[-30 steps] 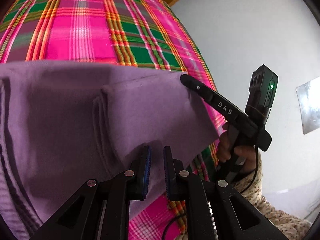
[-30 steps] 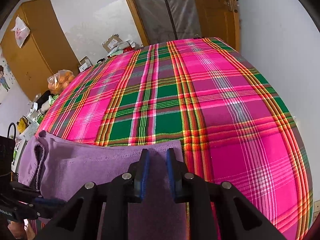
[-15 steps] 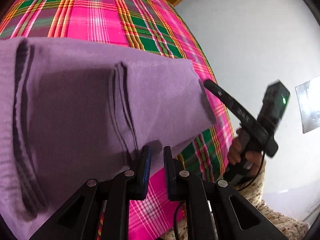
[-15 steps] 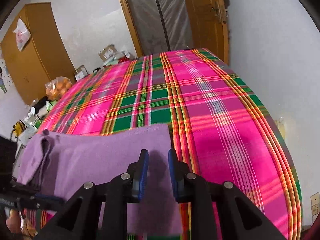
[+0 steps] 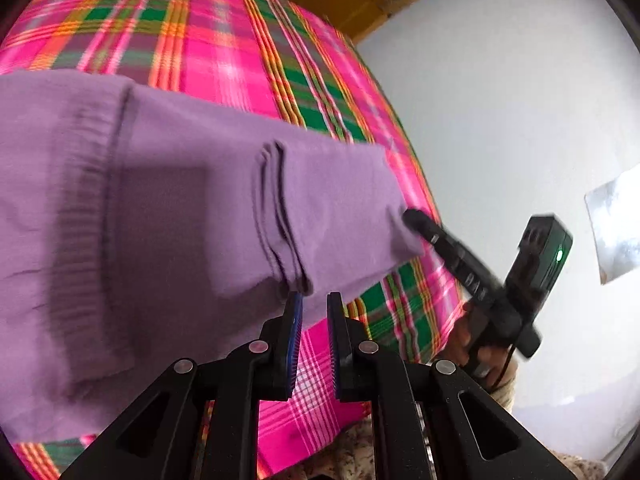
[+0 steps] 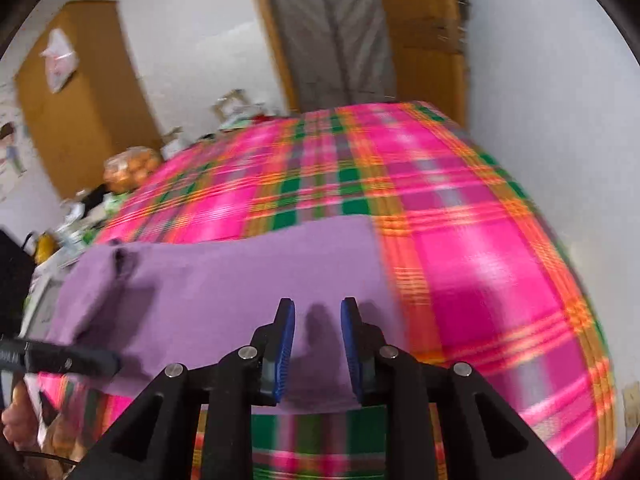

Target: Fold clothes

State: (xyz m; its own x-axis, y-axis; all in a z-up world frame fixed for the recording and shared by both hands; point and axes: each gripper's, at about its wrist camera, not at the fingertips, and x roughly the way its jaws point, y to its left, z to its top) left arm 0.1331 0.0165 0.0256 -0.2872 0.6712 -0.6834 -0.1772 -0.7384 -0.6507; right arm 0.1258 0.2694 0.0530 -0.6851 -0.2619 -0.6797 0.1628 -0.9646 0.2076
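Observation:
A purple folded garment (image 5: pixel 180 220) lies flat on the pink and green plaid bedspread (image 5: pixel 224 60), with a ribbed band at its left and a stacked fold edge near the middle. My left gripper (image 5: pixel 315 308) hovers just off its near edge, slightly open, with only plaid showing in the gap. In the right wrist view the garment (image 6: pixel 240 280) spreads under my right gripper (image 6: pixel 318 320), which is open and casts a shadow on the cloth. From the left wrist view, the right gripper (image 5: pixel 414 218) touches the garment's right corner.
A white wall (image 5: pixel 520 120) runs along the bed's right side. Beyond the far end stand a wooden door (image 6: pixel 424 40) and a wardrobe (image 6: pixel 80 100). A bag of oranges (image 6: pixel 132 168) and clutter sit at the bed's left. A hand (image 5: pixel 476 344) holds the right gripper.
Both grippers have drawn back toward the near edge of the bed, so more of the garment shows. The right gripper's jaws stand wider apart than before.

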